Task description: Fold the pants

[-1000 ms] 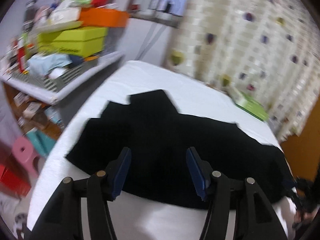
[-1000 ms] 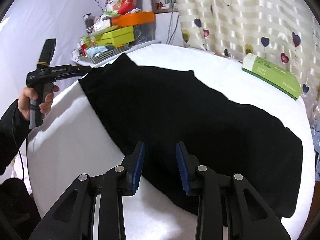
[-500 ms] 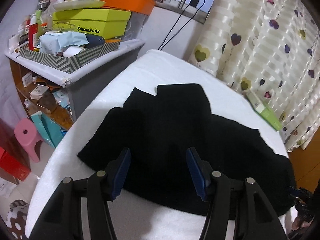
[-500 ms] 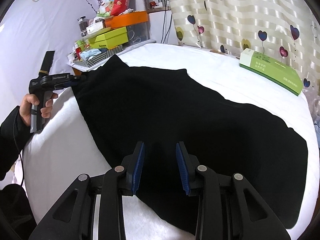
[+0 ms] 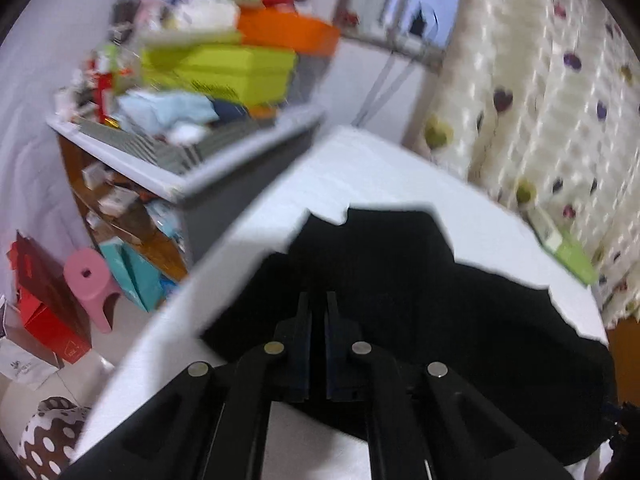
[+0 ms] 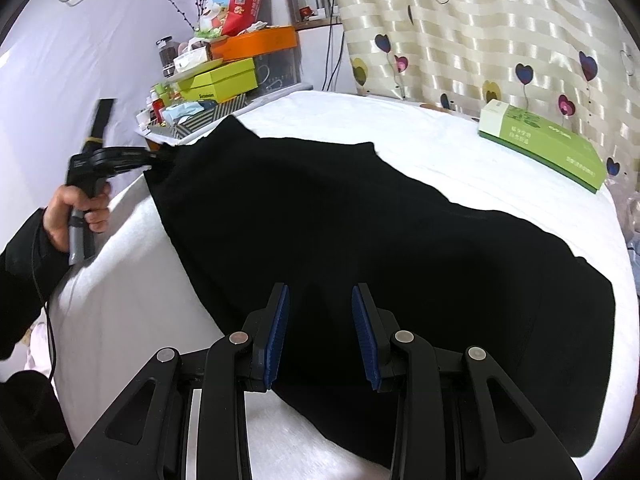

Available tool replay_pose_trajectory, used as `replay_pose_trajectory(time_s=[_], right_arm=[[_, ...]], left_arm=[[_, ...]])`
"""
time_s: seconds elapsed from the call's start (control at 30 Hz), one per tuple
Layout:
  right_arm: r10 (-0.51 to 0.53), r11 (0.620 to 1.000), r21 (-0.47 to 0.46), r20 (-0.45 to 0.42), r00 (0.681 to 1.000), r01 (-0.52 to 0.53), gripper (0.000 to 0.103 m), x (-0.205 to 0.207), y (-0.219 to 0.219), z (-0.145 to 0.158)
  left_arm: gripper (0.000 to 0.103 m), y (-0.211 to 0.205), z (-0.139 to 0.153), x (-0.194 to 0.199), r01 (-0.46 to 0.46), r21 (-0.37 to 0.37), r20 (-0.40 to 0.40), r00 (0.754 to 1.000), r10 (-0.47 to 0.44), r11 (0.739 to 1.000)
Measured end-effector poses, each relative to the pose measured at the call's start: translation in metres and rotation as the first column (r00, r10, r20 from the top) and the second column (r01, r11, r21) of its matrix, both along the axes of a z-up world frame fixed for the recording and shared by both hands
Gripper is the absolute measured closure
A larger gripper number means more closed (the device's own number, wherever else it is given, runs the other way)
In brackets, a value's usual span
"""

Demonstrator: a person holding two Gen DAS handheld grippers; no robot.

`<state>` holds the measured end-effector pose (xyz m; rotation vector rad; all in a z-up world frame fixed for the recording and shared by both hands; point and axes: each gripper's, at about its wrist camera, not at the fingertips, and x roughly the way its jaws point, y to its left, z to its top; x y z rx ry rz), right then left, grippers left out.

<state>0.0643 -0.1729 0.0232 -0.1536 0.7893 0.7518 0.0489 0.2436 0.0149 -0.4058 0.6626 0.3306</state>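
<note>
Black pants point(image 6: 360, 220) lie spread flat across the white padded table point(image 6: 400, 120), running from far left to near right. In the left wrist view the left gripper point(image 5: 319, 300) has its blue pads nearly together, shut on the pants point(image 5: 400, 280) at their left end. The right wrist view shows that same left gripper point(image 6: 160, 156) held by a hand point(image 6: 76, 216), pinching the pants' corner, which is drawn up slightly off the table. My right gripper point(image 6: 320, 296) is open, hovering over the pants' near edge with only cloth beneath it.
A green box point(image 6: 540, 140) lies at the table's far right edge. A cluttered shelf point(image 5: 180, 176) with yellow-green and orange boxes stands past the left end. A pink stool point(image 5: 88, 276) and bags sit on the floor. A heart-print curtain point(image 6: 480, 20) hangs behind.
The left gripper was open over the pants; now it has shut on their left end, and its view is blurred by motion. The right gripper stays open in the same place.
</note>
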Motion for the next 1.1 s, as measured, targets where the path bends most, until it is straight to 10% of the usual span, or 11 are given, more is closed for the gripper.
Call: replay_pose_trajectory(time_s=[0.4,0.5,0.7,0.9,1.1], right_arm=[[-0.135,0.991,0.018,-0.026,0.991,0.135,0.067,0.005,-0.031,-0.002],[-0.260,0.965,0.021,-0.029,0.965,0.260,0.061,0.005,-0.064,0.000],[-0.517,0.851,0.065,-0.074,0.853,0.521,0.061,-0.010,-0.142,0.004],[-0.618,0.756,0.122,-0.191,0.763,0.643,0.058,-0.017,-0.180,-0.006],[-0.618,0.725,0.158,-0.281,0.734,0.670,0.057,-0.008,-0.190,-0.019]], left_arm=[[0.089,0.027,-0.009,-0.014,-0.053,-0.055,-0.054,0.997,0.050,0.997],[0.089,0.021,0.001,-0.020,-0.097,0.007,-0.049,0.994,0.097,0.995],[0.086,-0.051,0.020,-0.011,0.159,0.065,-0.010,0.987,-0.159,0.985],[0.068,-0.164,0.014,0.006,0.524,0.076,-0.044,0.852,-0.522,0.848],[0.055,-0.263,0.001,0.002,0.792,0.106,-0.115,0.610,-0.784,0.601]])
